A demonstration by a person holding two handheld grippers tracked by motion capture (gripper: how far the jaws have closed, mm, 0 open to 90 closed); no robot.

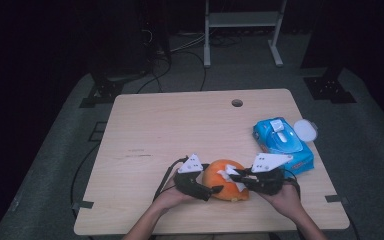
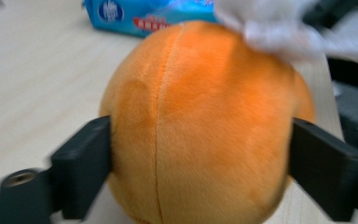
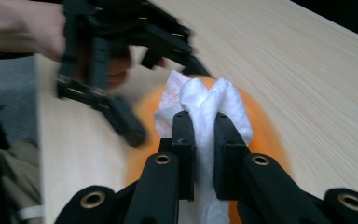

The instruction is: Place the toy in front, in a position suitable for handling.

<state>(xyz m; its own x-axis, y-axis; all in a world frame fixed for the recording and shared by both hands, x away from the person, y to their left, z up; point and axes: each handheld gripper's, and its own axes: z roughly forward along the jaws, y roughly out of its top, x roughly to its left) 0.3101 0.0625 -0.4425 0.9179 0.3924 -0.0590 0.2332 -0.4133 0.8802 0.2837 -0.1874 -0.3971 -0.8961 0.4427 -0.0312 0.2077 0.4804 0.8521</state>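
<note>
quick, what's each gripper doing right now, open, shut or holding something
Left gripper: closed on the orange plush ball, one jaw pressing each side.
Right gripper: shut on a white wipe resting on the ball.

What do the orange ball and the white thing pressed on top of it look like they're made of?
The round orange plush ball looks like short-pile fabric over soft stuffing: fuzzy nap and a stitched seam down its front. The crumpled white wipe looks like thin non-woven tissue, matte, bunched in soft folds between the right hand-held gripper jaws; damp or dry cannot be told.
</note>
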